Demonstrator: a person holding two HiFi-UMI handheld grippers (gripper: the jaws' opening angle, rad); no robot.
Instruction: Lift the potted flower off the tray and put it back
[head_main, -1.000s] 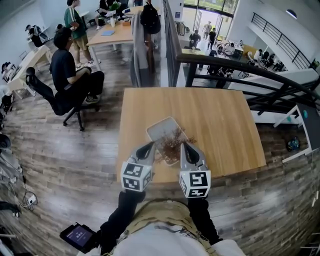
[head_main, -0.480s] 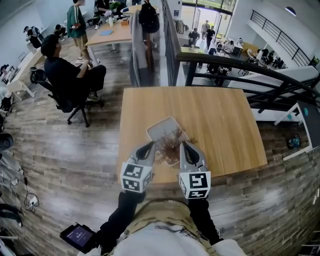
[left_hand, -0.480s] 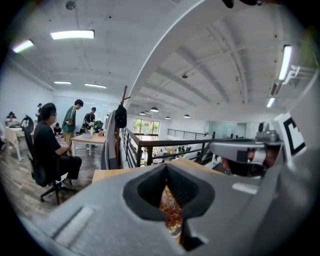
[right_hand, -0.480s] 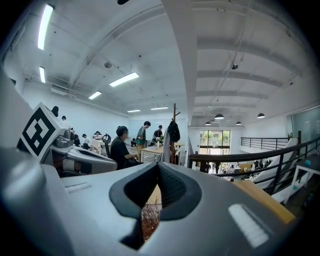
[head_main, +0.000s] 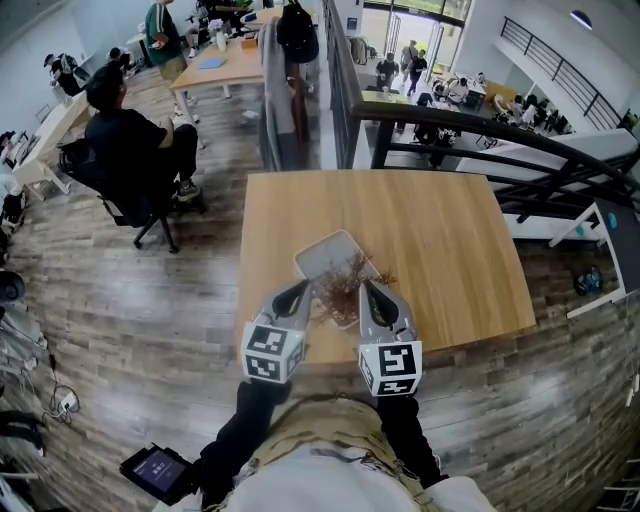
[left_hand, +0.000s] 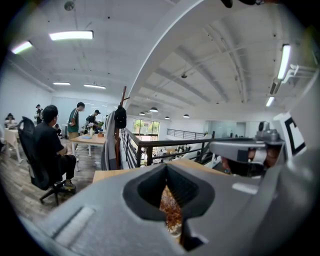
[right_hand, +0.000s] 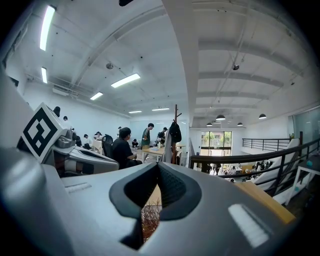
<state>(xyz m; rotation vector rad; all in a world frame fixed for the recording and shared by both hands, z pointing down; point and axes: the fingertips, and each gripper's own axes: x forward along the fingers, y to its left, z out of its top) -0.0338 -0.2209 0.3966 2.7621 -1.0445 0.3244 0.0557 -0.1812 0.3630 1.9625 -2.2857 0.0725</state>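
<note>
A potted flower (head_main: 343, 285) with dry brown twigs stands on the near end of a pale grey tray (head_main: 322, 252) on the wooden table (head_main: 440, 240). My left gripper (head_main: 301, 293) hovers just left of the plant and my right gripper (head_main: 367, 290) just right of it, both near the table's front edge. Neither touches the plant. In the left gripper view the left gripper (left_hand: 166, 167) has its jaws shut with nothing between them, and the twigs (left_hand: 170, 212) show below. The right gripper (right_hand: 157, 166) is likewise shut and empty, with the twigs (right_hand: 149, 220) beyond it.
The table's front edge (head_main: 330, 362) lies just under both grippers. A black railing (head_main: 470, 125) runs behind the table. A person sits on an office chair (head_main: 125, 160) at the far left. A dark tablet (head_main: 158, 470) lies on the floor beside my legs.
Both grippers and the potted flower have stayed where they were. Only the people in the background have shifted.
</note>
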